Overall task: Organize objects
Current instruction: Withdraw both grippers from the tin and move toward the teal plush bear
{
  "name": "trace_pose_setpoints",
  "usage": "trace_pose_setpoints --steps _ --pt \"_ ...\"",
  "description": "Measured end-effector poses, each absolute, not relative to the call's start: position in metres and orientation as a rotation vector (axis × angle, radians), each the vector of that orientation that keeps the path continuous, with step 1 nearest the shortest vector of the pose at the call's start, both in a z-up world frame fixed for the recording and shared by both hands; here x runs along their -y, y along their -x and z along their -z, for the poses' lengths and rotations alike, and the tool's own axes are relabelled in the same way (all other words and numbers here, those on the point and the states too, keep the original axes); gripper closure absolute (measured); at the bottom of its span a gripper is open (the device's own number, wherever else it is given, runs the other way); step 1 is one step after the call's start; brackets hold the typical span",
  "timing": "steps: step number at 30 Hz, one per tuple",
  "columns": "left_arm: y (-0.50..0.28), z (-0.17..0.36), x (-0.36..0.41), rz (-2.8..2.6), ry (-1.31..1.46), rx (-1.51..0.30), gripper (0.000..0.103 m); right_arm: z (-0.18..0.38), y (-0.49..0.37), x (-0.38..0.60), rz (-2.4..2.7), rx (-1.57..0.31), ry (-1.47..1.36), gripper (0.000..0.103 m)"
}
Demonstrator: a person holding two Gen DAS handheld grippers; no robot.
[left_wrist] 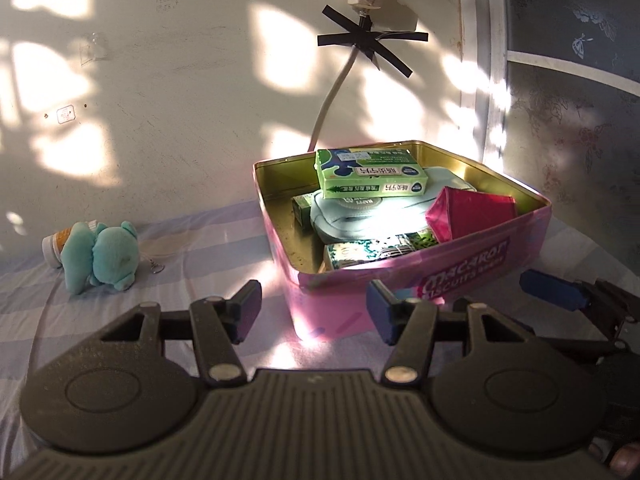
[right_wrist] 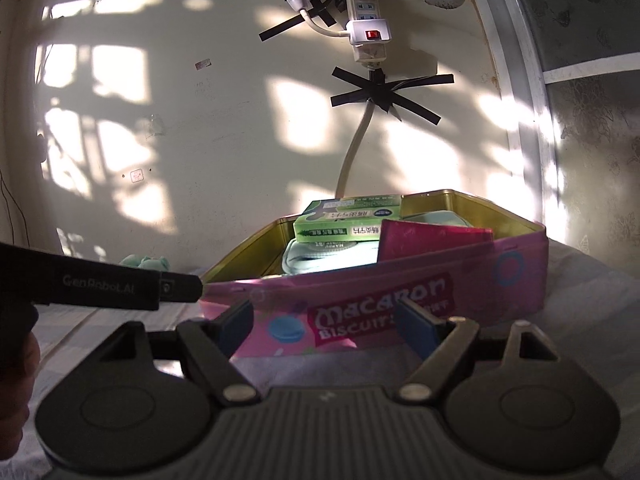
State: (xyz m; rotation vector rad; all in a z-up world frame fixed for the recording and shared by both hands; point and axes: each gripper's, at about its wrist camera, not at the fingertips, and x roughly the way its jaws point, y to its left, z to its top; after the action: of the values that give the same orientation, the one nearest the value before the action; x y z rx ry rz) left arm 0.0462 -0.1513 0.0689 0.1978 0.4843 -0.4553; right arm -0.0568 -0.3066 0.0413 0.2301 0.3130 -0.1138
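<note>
A pink "Macaron Biscuits" tin (left_wrist: 532, 236) stands open on a striped sheet. It holds a green box (left_wrist: 370, 178) on top of a pale blue pouch (left_wrist: 360, 216), a magenta packet (left_wrist: 468, 216) and a green-and-white box (left_wrist: 372, 252). My left gripper (left_wrist: 314, 312) is open and empty, just short of the tin's near corner. My right gripper (right_wrist: 326, 326) is open and empty in front of the tin's (right_wrist: 516, 280) lettered wall. A teal plush toy (left_wrist: 106, 256) lies to the left on the sheet, with a white bottle (left_wrist: 54, 246) behind it.
A wall stands close behind the tin, with a power strip (right_wrist: 368, 28) and a cable (left_wrist: 330, 104) held by black tape. A window frame (left_wrist: 494, 80) runs down the right side. The left gripper's body (right_wrist: 112, 288) reaches in from the left in the right wrist view.
</note>
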Motion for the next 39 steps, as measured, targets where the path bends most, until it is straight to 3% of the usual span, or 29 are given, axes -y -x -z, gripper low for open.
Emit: trace_pose_setpoints --steps 13,39 --pt "-0.023 -0.046 0.128 0.449 -0.210 -0.504 0.031 -0.036 0.069 0.303 0.137 -0.383 -0.274 0.023" --pt "-0.028 -0.013 0.063 0.399 -0.187 -0.564 0.027 -0.032 0.043 0.226 0.015 -0.479 -0.152 0.022"
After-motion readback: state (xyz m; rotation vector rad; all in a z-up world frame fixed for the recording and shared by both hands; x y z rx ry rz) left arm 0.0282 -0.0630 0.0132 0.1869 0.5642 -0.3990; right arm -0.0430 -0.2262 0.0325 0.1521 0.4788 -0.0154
